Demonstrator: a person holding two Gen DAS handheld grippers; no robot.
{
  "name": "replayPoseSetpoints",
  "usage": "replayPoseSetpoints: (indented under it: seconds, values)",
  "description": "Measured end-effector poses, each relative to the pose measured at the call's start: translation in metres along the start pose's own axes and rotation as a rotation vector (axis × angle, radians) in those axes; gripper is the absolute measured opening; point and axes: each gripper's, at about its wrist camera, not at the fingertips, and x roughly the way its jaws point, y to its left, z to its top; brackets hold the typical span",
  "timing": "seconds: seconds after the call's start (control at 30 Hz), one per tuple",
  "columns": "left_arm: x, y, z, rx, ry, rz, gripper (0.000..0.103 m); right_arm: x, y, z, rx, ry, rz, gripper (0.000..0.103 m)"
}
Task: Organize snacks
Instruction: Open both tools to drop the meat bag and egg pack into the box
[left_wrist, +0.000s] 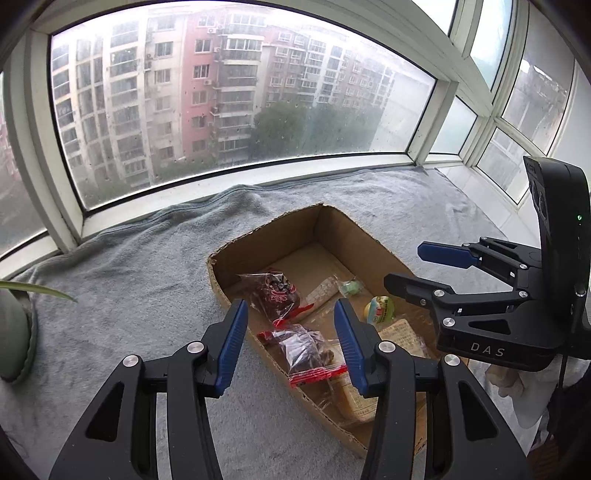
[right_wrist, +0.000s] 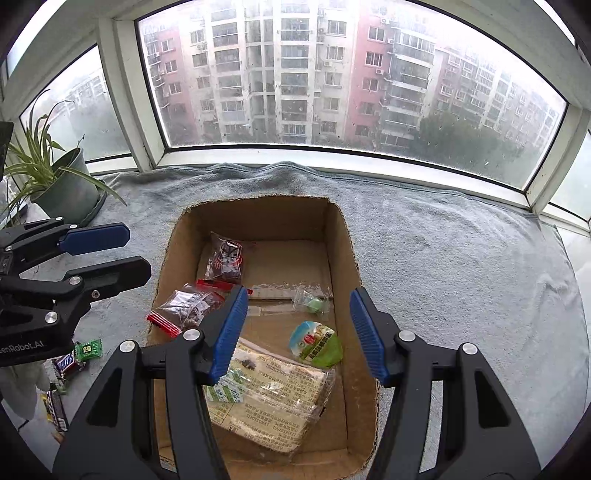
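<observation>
— Where do we stand relative to the cardboard box (right_wrist: 347, 258)?

— Our right gripper (right_wrist: 297, 332) hangs over its near half, jaws spread and pinching nothing; the large wrapped biscuit pack (right_wrist: 273, 402) and the green-lidded cup (right_wrist: 317, 345) lie on the box floor below them.

— And our left gripper (left_wrist: 290, 341)?

— Over the box's left wall, jaws also spread and empty, with a red-edged bag of dark snacks (left_wrist: 306, 350) in the box beneath (a second such bag (left_wrist: 275, 291) lies farther in).

— Room to move?

— The box's far half is mostly bare. Left of the box, loose candy bars (right_wrist: 70, 360) lie on the grey blanket (right_wrist: 461, 258); right of it, the blanket is open.
</observation>
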Motion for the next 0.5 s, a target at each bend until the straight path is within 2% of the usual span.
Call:
replayPoseSetpoints:
  seconds: [0.2,0.33,0.5]
  values:
    - [-0.025,-0.004,0.0,0.016,-0.034,0.01,0.047,-0.025,0.013,-0.002,-0.024,-0.027,0.002,0.061]
    - [-0.046,-0.003,-0.003,0.02,-0.06,0.02,0.047,-0.045,0.027,-0.006,-0.047,-0.051,0.004,0.07]
    - [-0.075,0.002,-0.012,0.017,-0.083,0.03,0.047,-0.07,0.047,-0.015,-0.085,-0.074,0.018,0.07]
